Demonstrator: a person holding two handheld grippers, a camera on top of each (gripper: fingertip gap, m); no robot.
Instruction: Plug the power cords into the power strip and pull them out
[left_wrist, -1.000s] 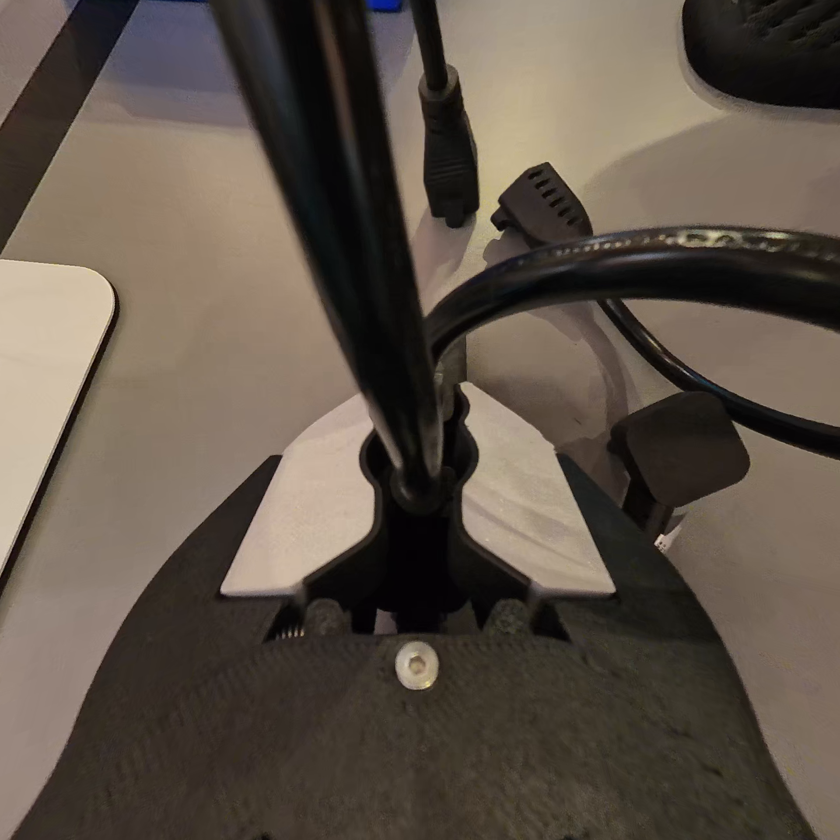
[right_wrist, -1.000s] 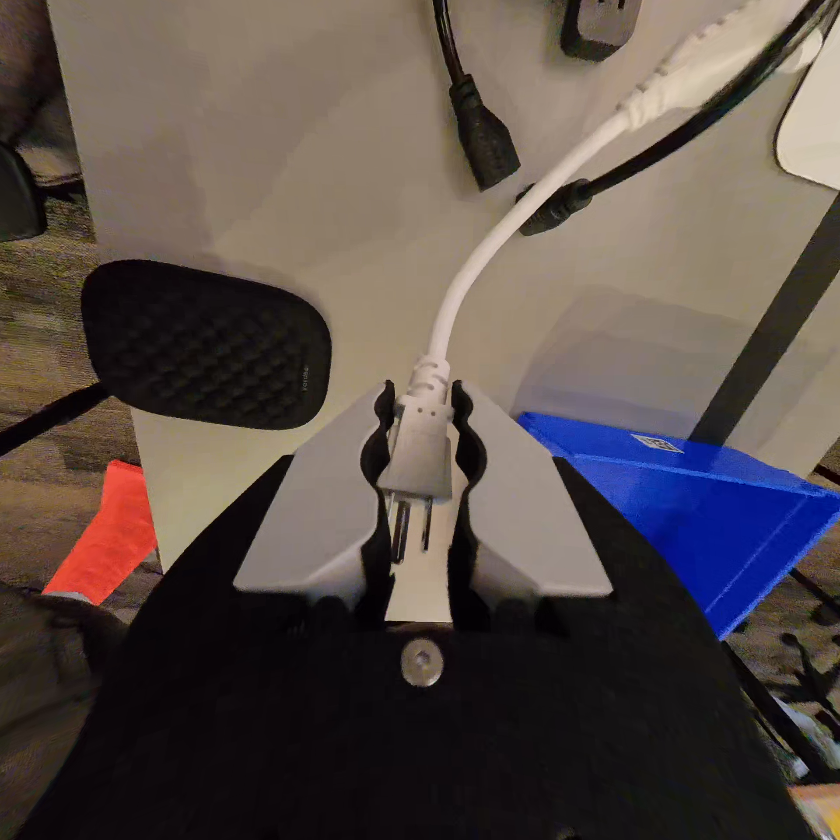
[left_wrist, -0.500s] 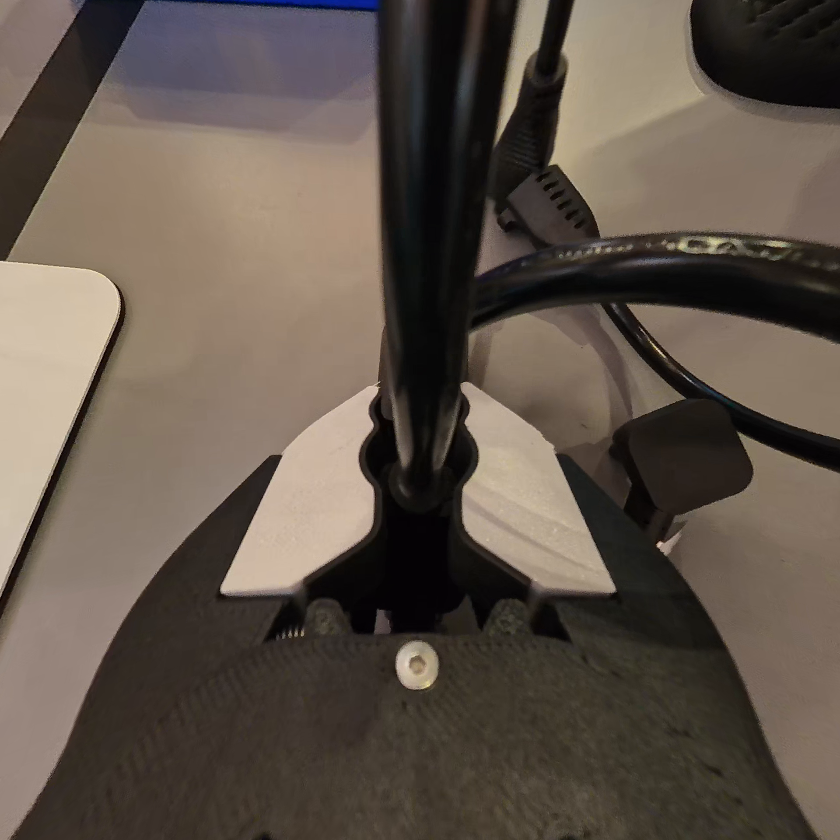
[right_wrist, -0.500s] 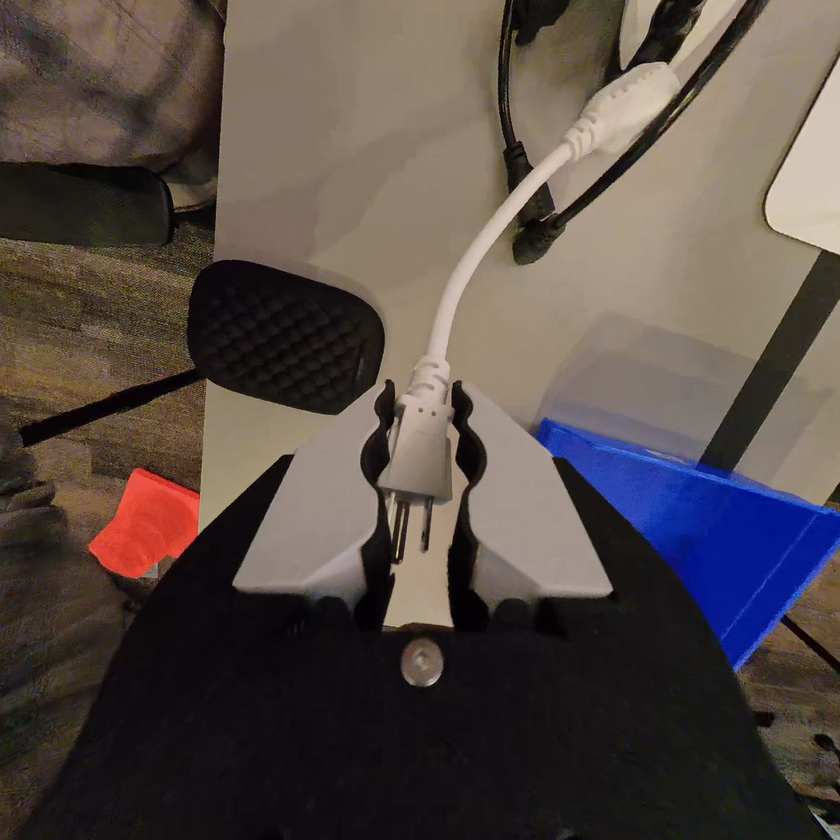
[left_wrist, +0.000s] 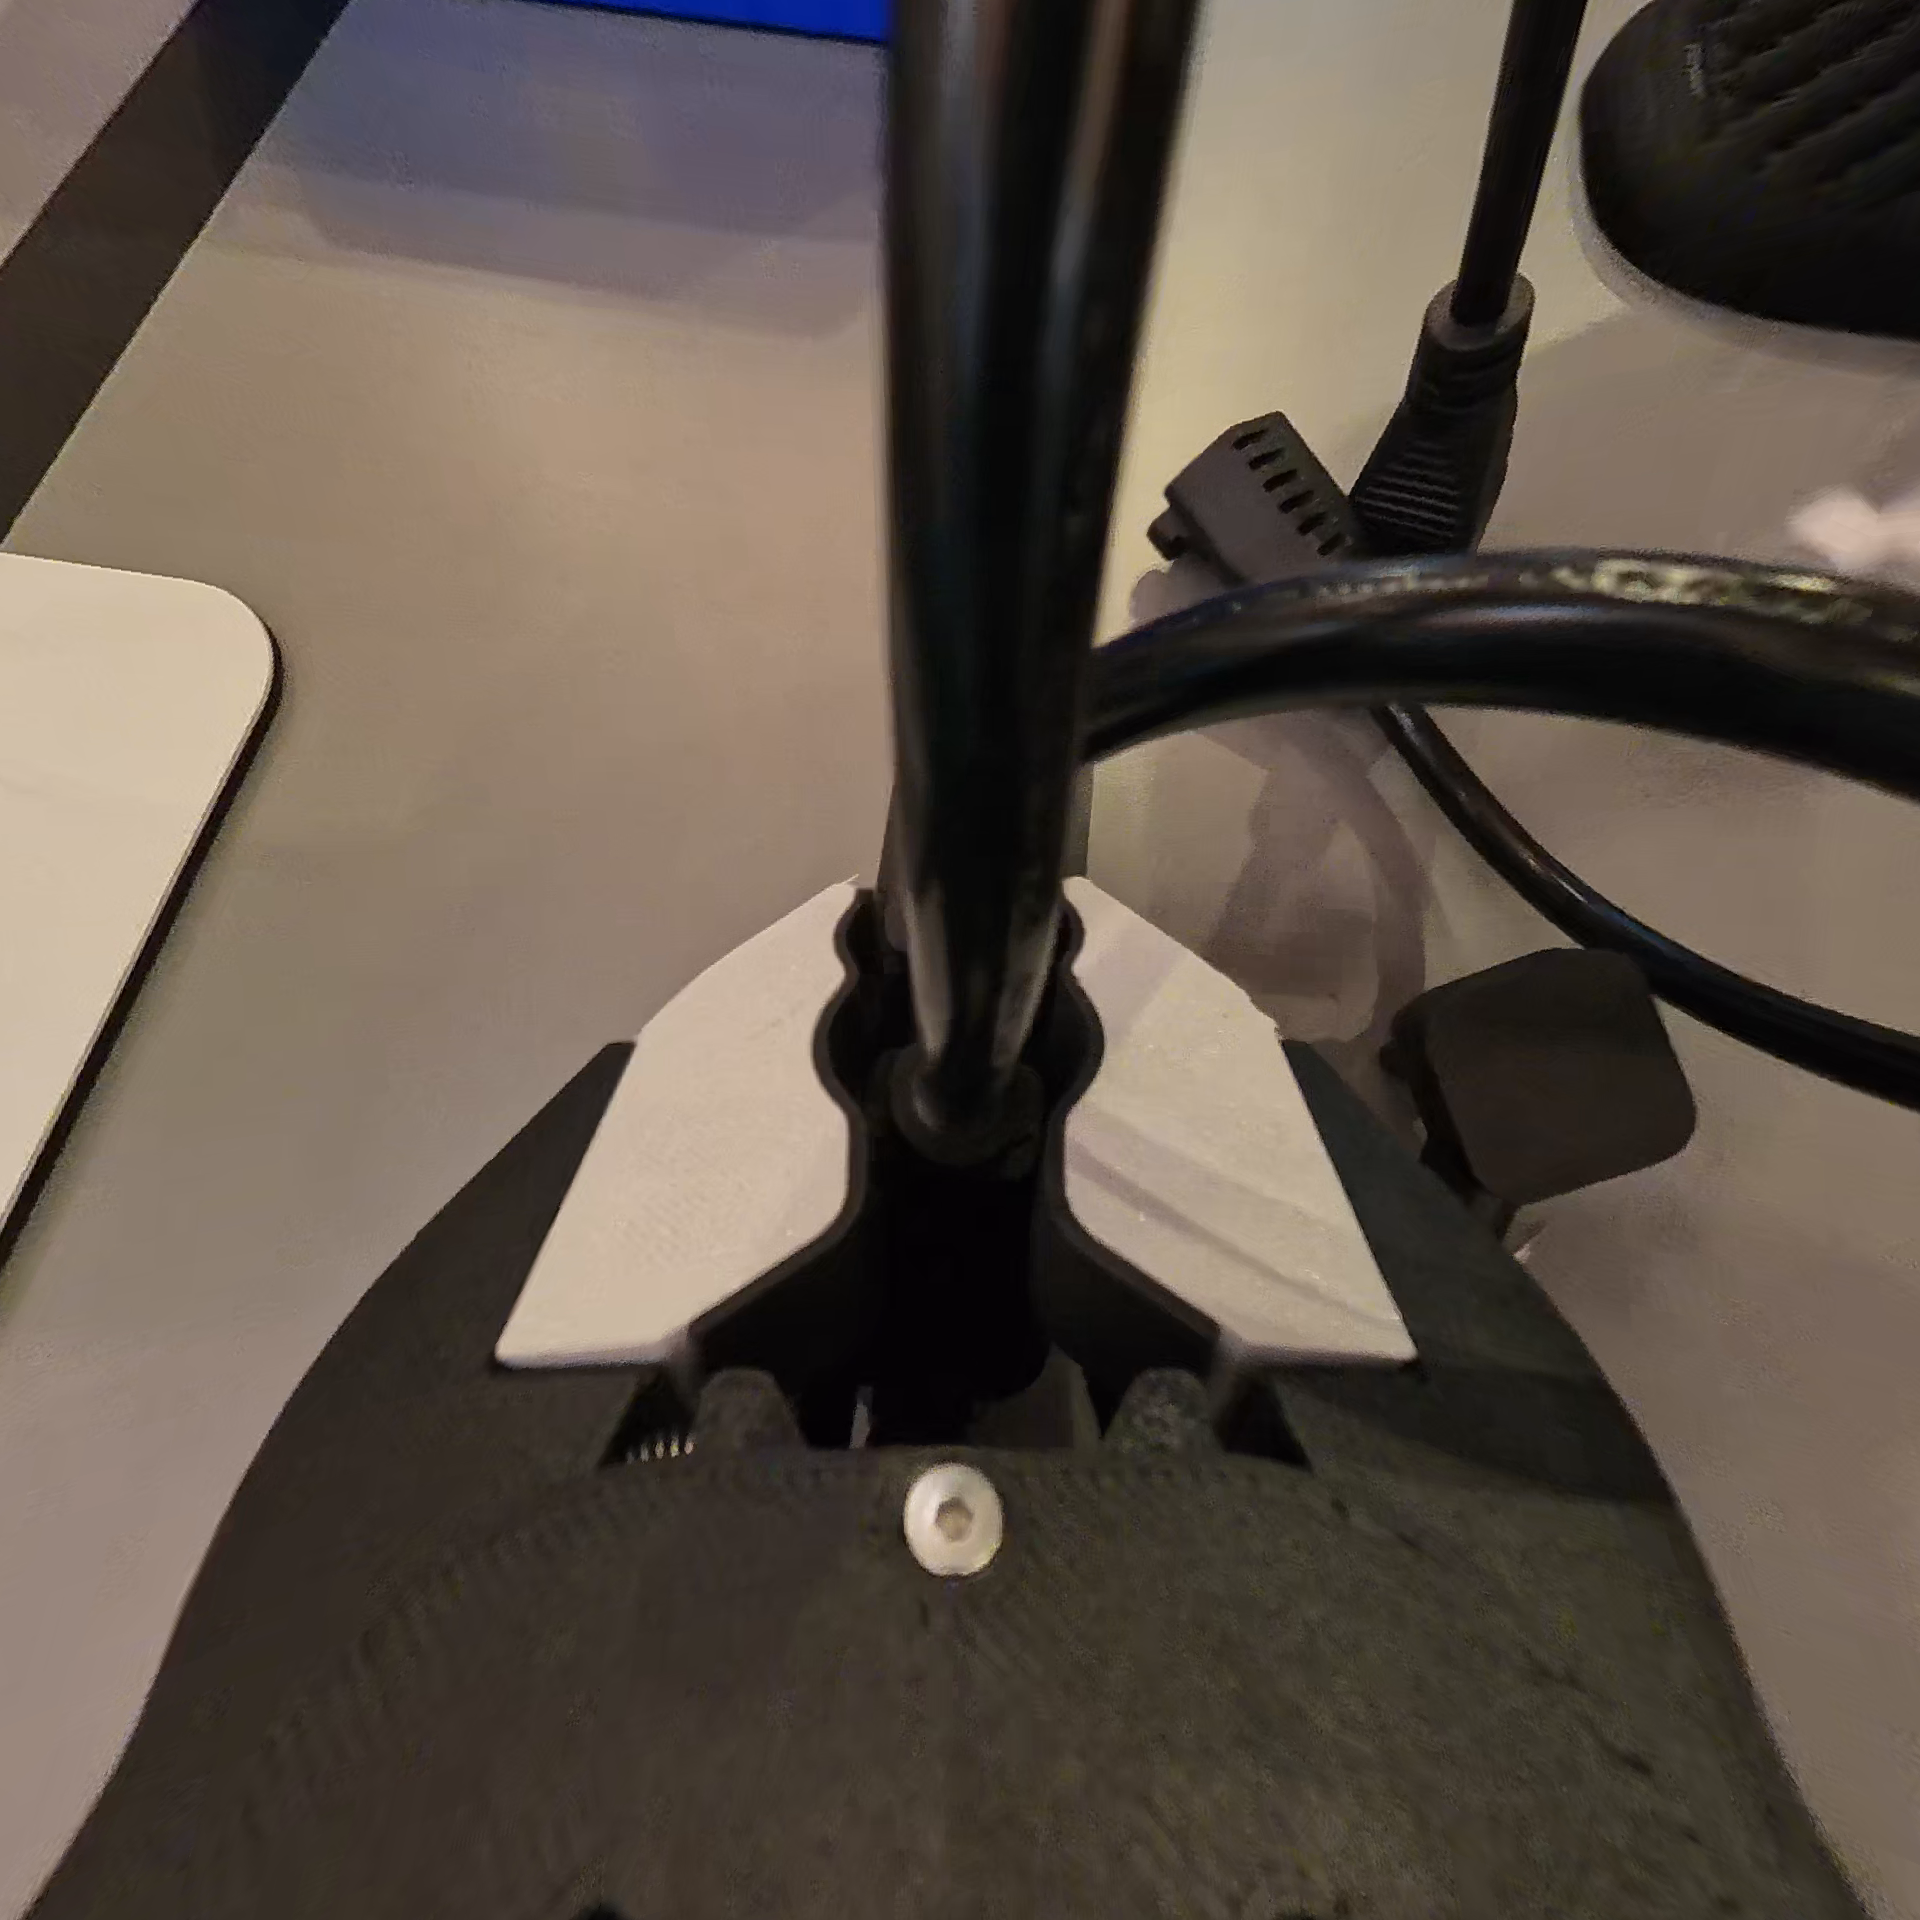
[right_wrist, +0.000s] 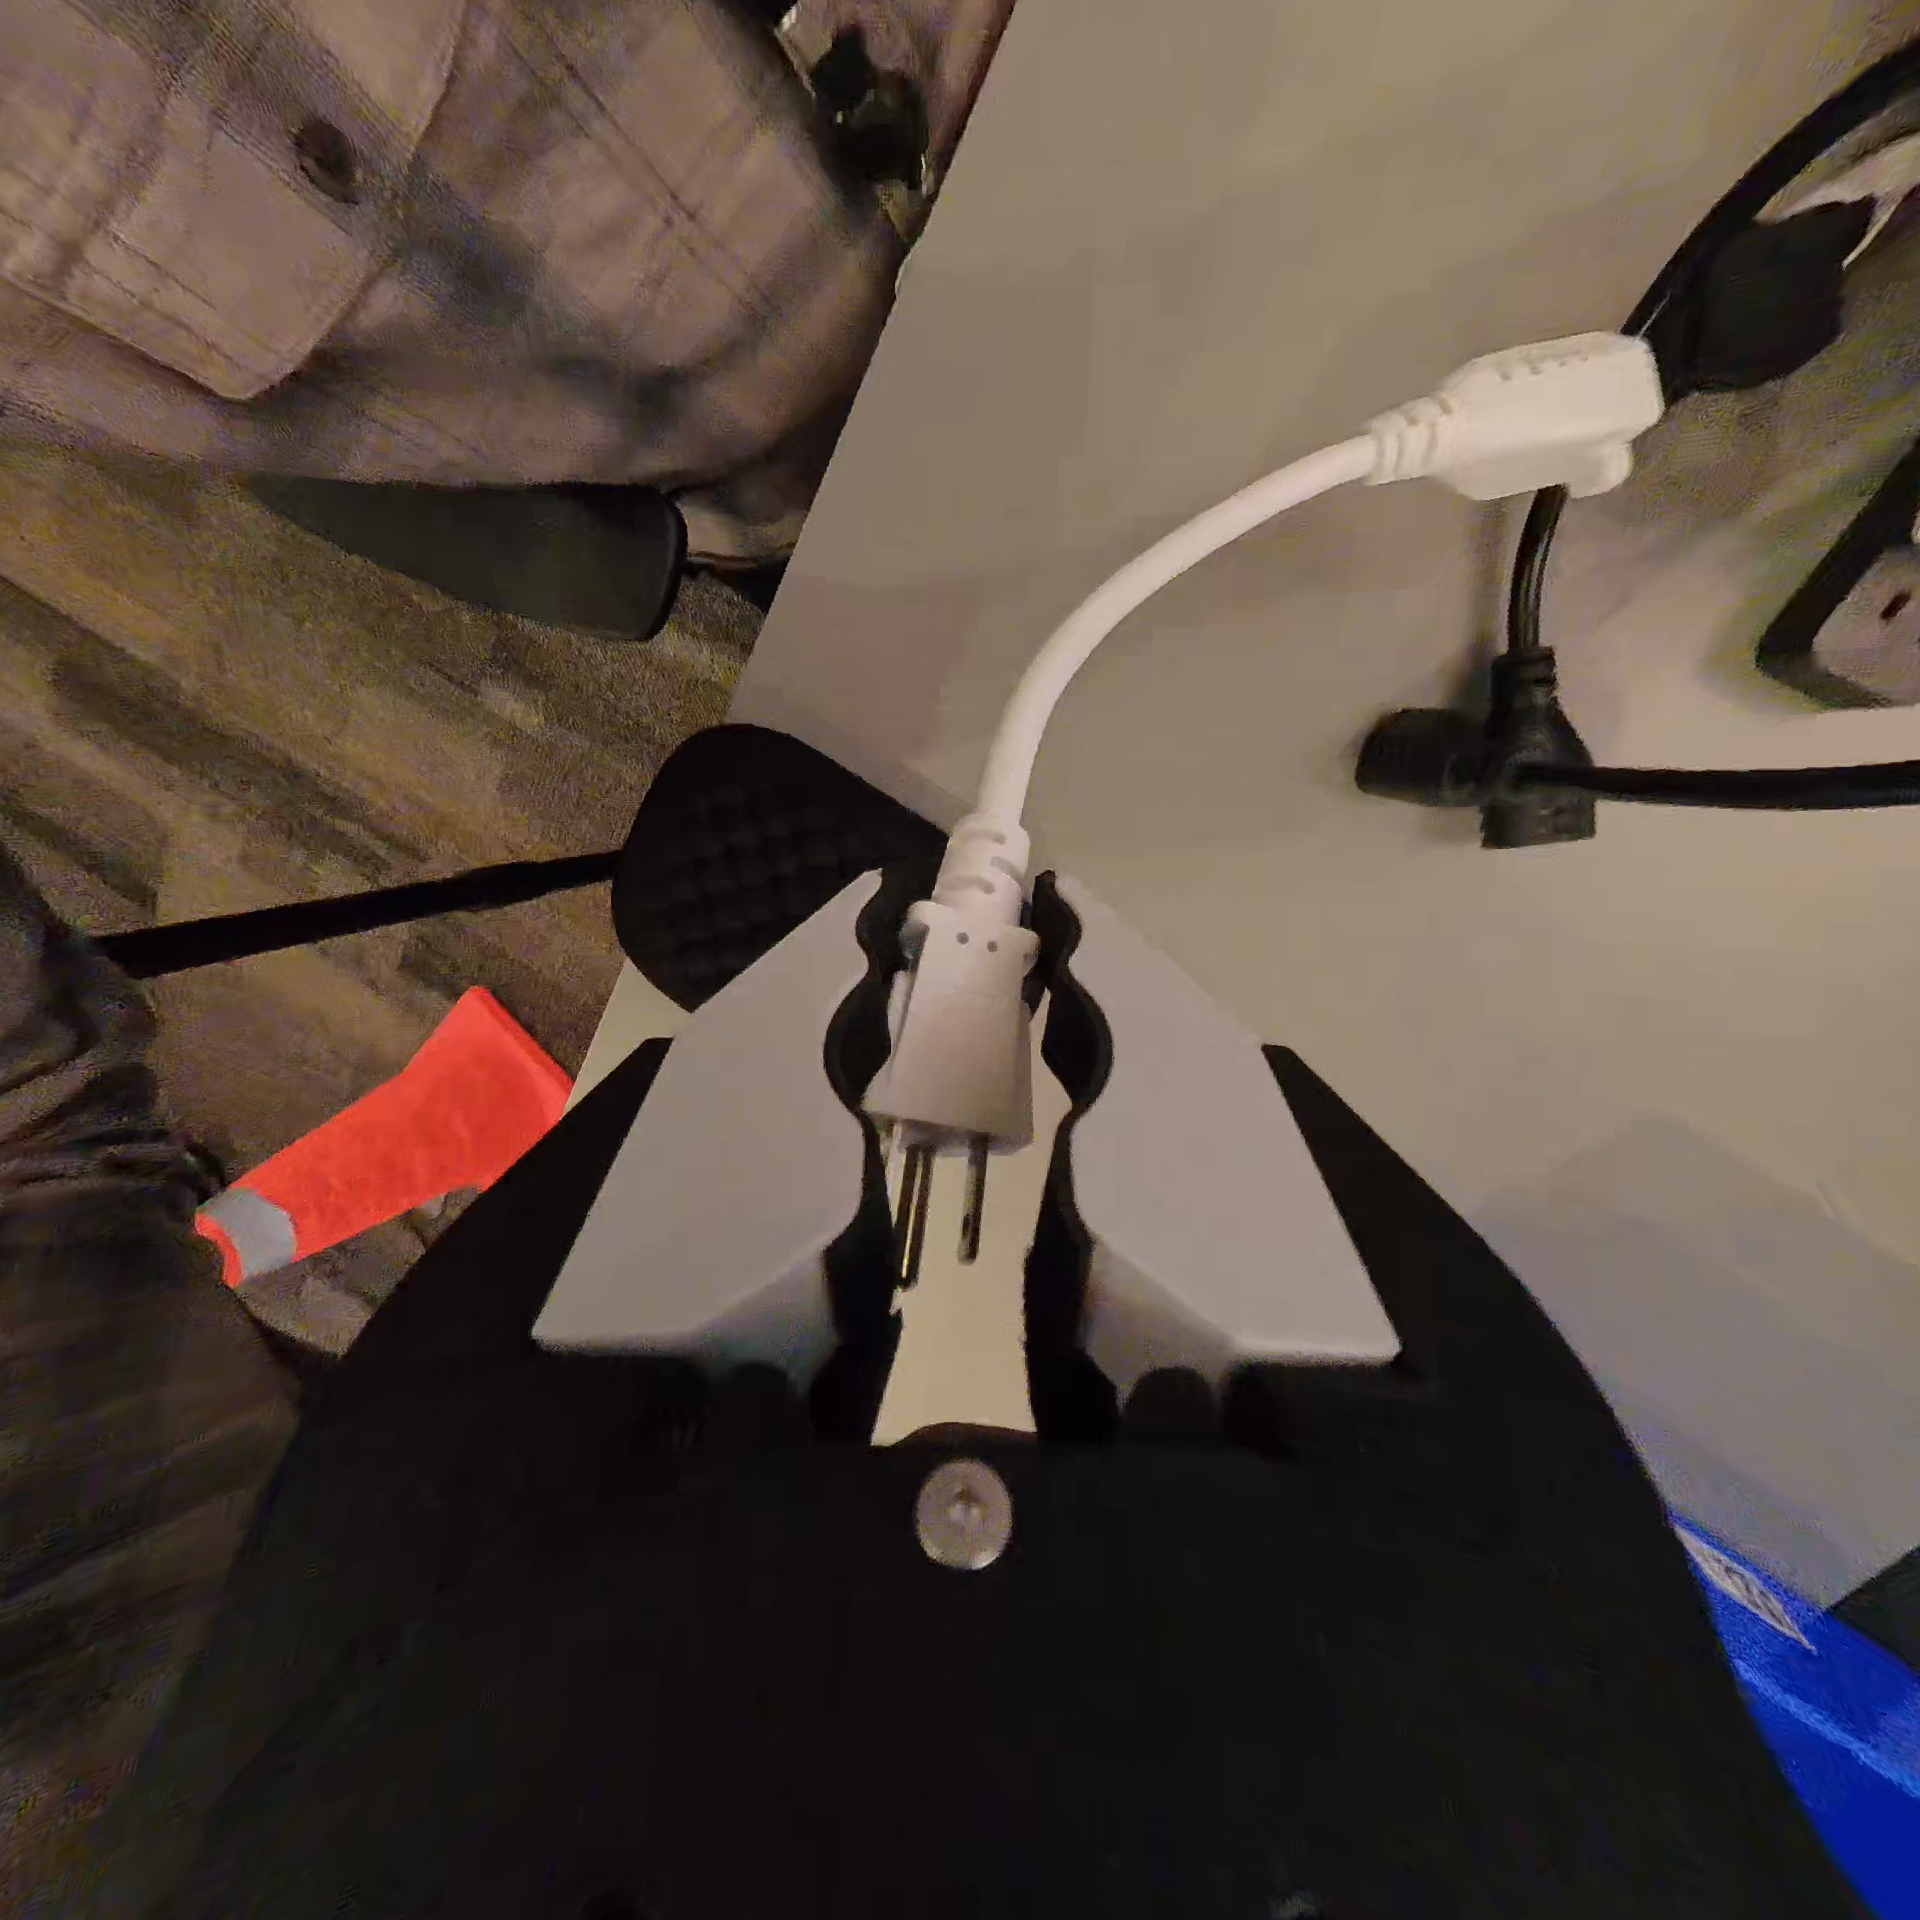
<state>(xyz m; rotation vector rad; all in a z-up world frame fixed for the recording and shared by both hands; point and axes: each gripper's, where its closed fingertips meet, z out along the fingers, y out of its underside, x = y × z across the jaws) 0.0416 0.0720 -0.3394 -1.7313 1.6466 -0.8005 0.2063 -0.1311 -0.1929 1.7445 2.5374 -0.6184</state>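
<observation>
Presently the right gripper (right_wrist: 961, 977) is clamped on a white plug (right_wrist: 961, 1049), prongs pointing back toward the camera, its white cord (right_wrist: 1122, 613) arching over the grey table (right_wrist: 1351, 1039) to a white connector (right_wrist: 1527, 421). The left gripper (left_wrist: 961, 997) is pinched on a thick black cord (left_wrist: 997, 468) that rises from between its fingers. Beyond it, other black cable ends (left_wrist: 1444, 457) lie on the table surface (left_wrist: 520, 623); no power strip can be identified with certainty.

Dim, warm indoor light; soft shadows on the counter (left_wrist: 582, 582). Near black cord (left_wrist: 987, 468) blurred and glinting. Wide-angle bending at edges; floor (right_wrist: 312, 748) smeared.
</observation>
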